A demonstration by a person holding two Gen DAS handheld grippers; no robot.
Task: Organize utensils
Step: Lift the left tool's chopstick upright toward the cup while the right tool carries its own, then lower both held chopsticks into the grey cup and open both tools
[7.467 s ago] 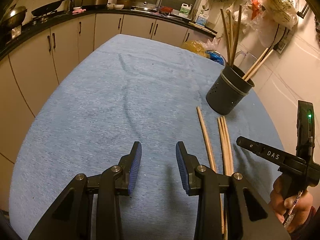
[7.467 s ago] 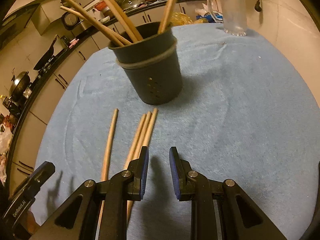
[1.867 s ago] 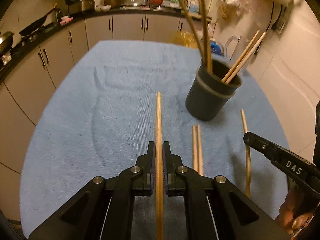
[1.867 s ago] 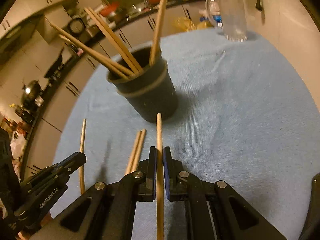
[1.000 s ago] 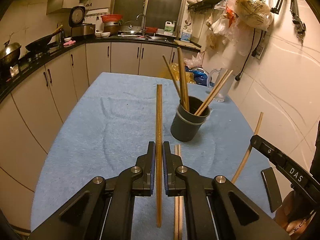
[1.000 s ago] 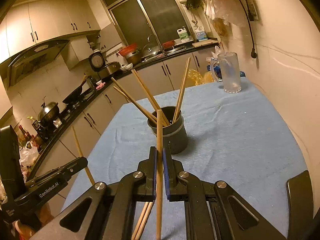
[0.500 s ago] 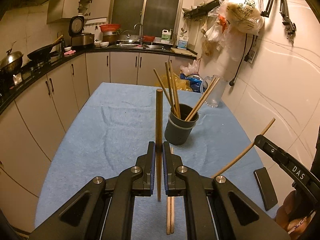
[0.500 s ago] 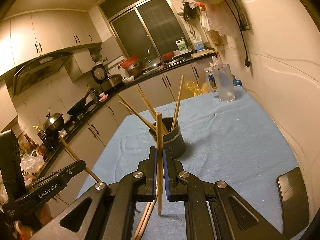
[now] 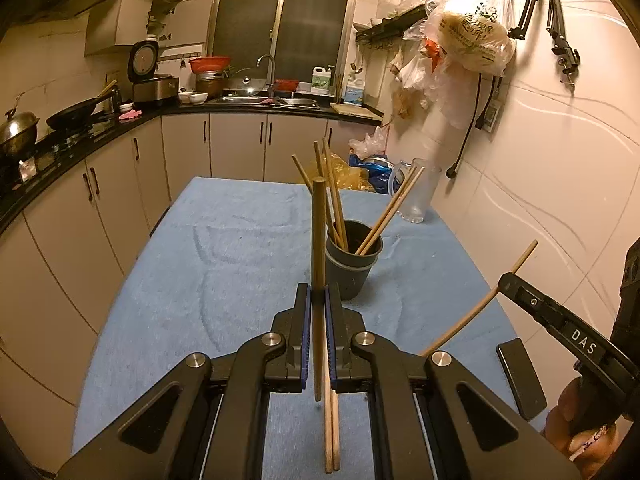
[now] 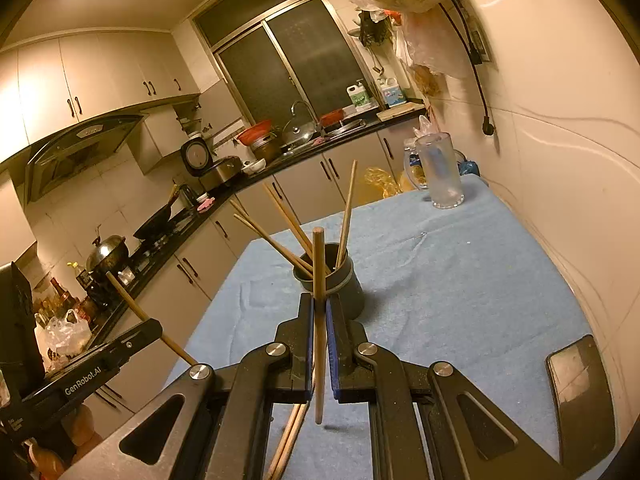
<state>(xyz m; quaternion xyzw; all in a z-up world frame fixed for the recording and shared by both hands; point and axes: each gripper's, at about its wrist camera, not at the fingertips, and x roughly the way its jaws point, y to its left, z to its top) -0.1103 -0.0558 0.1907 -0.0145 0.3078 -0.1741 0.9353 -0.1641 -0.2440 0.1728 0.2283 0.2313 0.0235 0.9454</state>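
1. I have the left gripper (image 9: 318, 300) clamped on one chopstick (image 9: 318, 240), held near its middle and raised over the tabletop (image 9: 240, 248); both ends stand free of the pads.
2. I have the right gripper (image 10: 319, 312) likewise closed tight on a second chopstick (image 10: 318, 280), also lifted and gripped about mid-length.
3. The holder (image 9: 352, 264), a dark round cup with a pale band, stands ahead of both grippers and already carries several chopsticks leaning against its rim.
4. Two loose chopsticks (image 9: 331, 420) lie side by side on the tabletop below the left gripper.
5. Handling judgement: each stick looks light, stiff, smooth and round, probably wood or bamboo, so it may roll or pivot between flat pads. A mid-length hold balances it; a hold nearer one end would let it swing.
6. The tabletop wears a blue, nappy cloth, which should stop loose sticks rolling.
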